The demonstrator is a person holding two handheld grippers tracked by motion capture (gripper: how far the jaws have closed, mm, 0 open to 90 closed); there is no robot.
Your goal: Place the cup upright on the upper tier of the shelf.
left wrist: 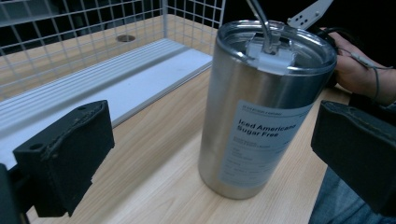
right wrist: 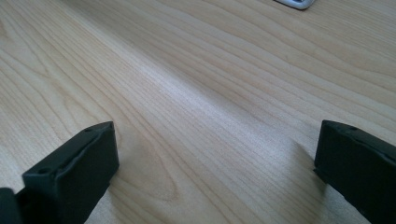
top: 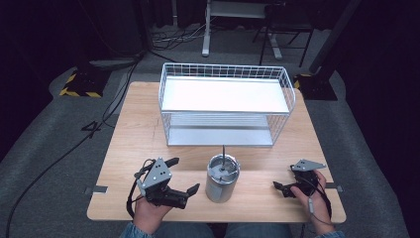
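Worktop (top: 138,129): light wood, square, plain grain, standing on grey carpet in a dark room. Cables run across the floor behind it, and a yellow-and-black striped base (top: 79,84) sits at the far left. A white wire rack (top: 225,101) with two shelves occupies the rear half of the worktop.

Steel tumbler (top: 222,178): stands upright near the front edge, roughly at the centre line, just in front of the rack. Its long axis is vertical. The clear lid faces up and a dark straw (top: 224,153) rises from it toward the rack. In the left gripper view the printed label (left wrist: 261,144), reading "Iced Americano Sugar Free", faces the left tongs.

Left tongs (top: 183,174): held in the person's left hand (top: 148,210) at the front left, pointing right toward the tumbler. Jaws are spread wide and hold nothing. The nearer jaw tip is just beside the tumbler wall; contact is not seen. In the left gripper view (left wrist: 210,154) the tumbler stands ahead of the jaws, between their lines and closer to the right-hand one.

Right tongs (top: 280,187): held in the person's right hand (top: 312,198) at the front right, pointing left, well apart from the tumbler. The right gripper view (right wrist: 215,163) has the jaws wide over bare wood, holding nothing.
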